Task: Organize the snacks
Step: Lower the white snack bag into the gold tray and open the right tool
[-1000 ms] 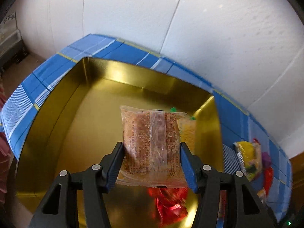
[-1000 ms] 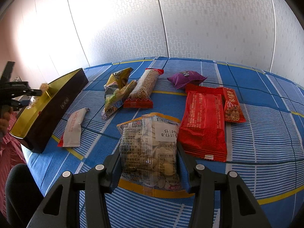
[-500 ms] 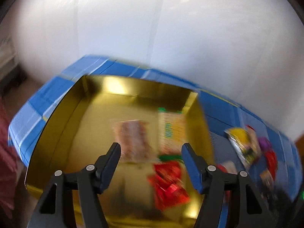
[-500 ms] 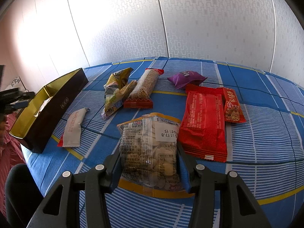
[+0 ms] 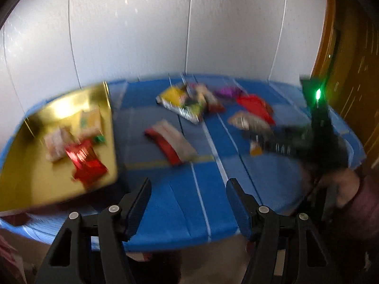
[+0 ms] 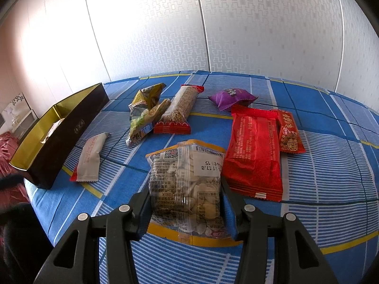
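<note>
- Jaws of the left gripper (image 5: 188, 195) stand wide apart with nothing between them, held above the near edge of the tabletop (image 5: 213, 189); this view is blurred.
- Jaws of the right gripper (image 6: 186, 203) are closed on a clear seed packet (image 6: 187, 187) with a white price label, its lower end lying on the blue striped cloth (image 6: 331, 165) that covers the tabletop.
- At the left edge of the tabletop sits a box (image 6: 71, 127), dark outside and gold inside (image 5: 30, 177).
- In the left wrist view the box holds a red wrapper (image 5: 86, 163), a pale packet (image 5: 56, 142) just beside it and a yellowish packet (image 5: 91, 118) farther back; details are too smeared to read.
- Just beside the box, on the cloth, lies a grey sachet (image 6: 91, 156) with red ends.
- Toward the middle of the far side are a crumpled yellow-green bag (image 6: 144, 113) and a long grain bar (image 6: 178, 111) with red ends, touching each other.
- A purple pouch (image 6: 232, 97) lies near the far edge, right of the bar.
- A large red packet (image 6: 254, 156) lies just right of the seed packet, and a smaller red packet (image 6: 289, 132) with a gold emblem touches its right side.
- In the left wrist view the right gripper's dark body carries a green light (image 5: 318, 94).
</note>
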`<state>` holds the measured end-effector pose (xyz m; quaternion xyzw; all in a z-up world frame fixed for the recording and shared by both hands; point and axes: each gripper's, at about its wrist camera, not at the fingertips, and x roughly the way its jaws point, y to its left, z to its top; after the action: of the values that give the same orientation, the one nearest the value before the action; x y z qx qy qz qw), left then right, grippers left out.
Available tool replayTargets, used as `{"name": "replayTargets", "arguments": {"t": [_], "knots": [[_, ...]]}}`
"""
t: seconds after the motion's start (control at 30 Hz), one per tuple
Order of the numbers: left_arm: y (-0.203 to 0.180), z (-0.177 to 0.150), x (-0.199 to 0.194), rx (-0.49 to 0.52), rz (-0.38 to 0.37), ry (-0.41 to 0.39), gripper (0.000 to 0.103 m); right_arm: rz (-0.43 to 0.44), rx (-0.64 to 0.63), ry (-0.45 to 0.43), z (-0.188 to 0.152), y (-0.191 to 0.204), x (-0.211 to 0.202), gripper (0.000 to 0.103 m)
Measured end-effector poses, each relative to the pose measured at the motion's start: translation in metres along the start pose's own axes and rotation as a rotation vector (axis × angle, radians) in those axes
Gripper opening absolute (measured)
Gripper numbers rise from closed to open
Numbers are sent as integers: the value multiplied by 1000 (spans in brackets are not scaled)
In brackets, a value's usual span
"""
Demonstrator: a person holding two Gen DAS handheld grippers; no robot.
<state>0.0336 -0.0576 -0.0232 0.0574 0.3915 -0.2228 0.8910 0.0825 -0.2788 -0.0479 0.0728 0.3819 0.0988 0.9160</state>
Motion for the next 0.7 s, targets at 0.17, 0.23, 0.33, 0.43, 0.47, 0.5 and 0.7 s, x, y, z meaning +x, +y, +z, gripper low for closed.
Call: {"name": "replayTargets", "arguments": {"t": [0.17, 0.23, 0.33, 0.43, 0.47, 0.5, 0.7], "knots": [[5, -16, 11, -42, 69, 6, 60, -11, -8, 0, -1, 2, 0, 51], [14, -21, 16, -91, 86, 15, 57, -19, -15, 1, -1, 4, 0, 51], [24, -25, 23, -124, 112, 9, 51, -31, -25, 3, -1, 6, 1, 51], [29, -27, 23, -156, 112, -10, 51, -60, -49, 13, 0, 11, 2, 50], [30, -28, 23, -163, 112, -18, 51, -71, -55, 21, 0, 13, 3, 50], [31, -28, 22, -166, 111, -21, 51, -83, -57, 36, 2, 14, 3, 49], [31, -30, 20, -185, 96, -35, 51, 28, -52, 90, 37, 42, -17, 48]]}}
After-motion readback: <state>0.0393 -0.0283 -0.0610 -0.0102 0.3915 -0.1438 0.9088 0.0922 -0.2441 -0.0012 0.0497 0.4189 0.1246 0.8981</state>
